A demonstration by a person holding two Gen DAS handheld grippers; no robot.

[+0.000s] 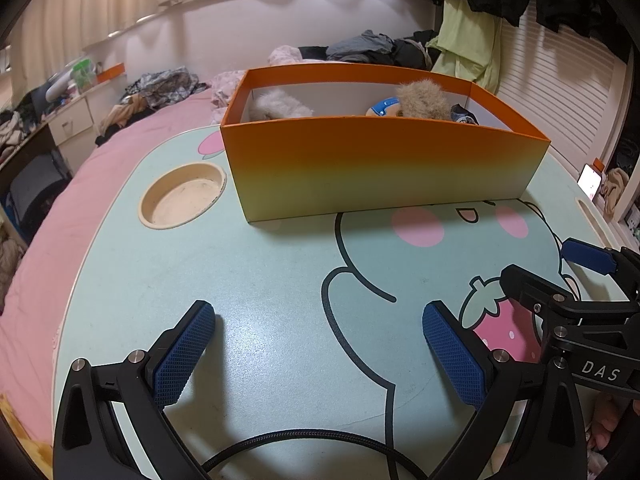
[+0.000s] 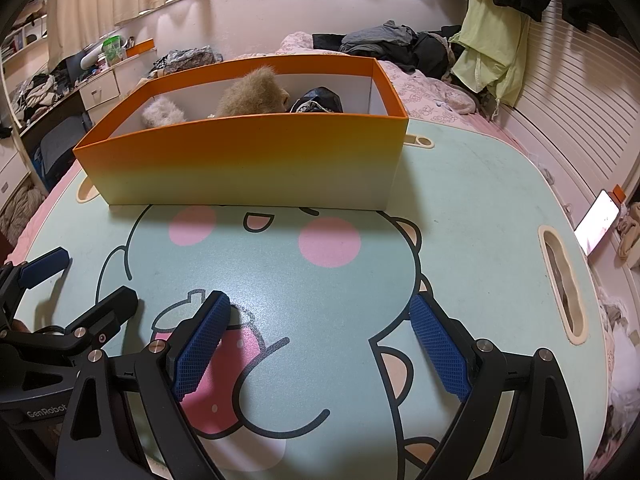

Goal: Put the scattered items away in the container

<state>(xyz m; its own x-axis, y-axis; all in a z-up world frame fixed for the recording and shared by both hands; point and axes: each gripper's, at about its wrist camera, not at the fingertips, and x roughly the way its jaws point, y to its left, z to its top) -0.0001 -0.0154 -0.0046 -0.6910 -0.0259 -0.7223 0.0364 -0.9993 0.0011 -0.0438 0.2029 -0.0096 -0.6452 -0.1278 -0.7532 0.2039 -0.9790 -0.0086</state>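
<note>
— Where are the toys?
— In the orange box (image 1: 376, 164) on the table (image 1: 260, 280): a white fluffy toy (image 1: 280, 106), a tan furry one (image 1: 424, 100) and a dark cloth (image 2: 318, 100).
— And the grippers?
— The left gripper (image 1: 320, 344) and right gripper (image 2: 320, 340) hang over the table, side by side, fingers wide apart, holding nothing.

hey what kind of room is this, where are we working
Most likely a bedroom. The cartoon lap table with the orange box sits on a bed with a pink sheet, crumpled clothes are heaped at its far end, and a desk with drawers stands beside it.
</note>
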